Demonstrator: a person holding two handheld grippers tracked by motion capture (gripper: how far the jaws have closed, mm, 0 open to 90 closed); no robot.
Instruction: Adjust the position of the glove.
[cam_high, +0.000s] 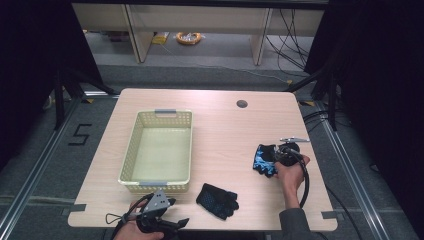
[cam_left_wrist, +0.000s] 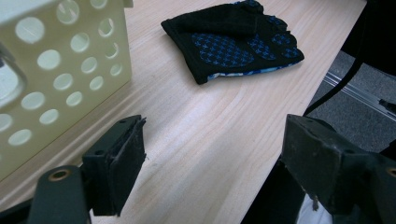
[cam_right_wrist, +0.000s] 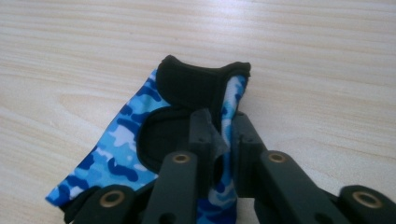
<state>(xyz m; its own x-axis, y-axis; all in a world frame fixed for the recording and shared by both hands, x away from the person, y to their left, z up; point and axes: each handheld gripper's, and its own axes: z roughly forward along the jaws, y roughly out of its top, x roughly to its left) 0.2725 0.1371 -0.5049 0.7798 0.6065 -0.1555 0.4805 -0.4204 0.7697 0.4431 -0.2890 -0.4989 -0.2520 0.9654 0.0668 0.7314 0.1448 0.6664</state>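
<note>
Right gripper view showed the right gripper clamped on the camouflage glove; the left gripper stood apart, the black glove beyond its jaws.

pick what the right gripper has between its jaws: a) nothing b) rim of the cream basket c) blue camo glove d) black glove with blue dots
c: in the right gripper view the right gripper has its jaws pinched on the blue camo glove, with fabric bunched between the pads.
</note>
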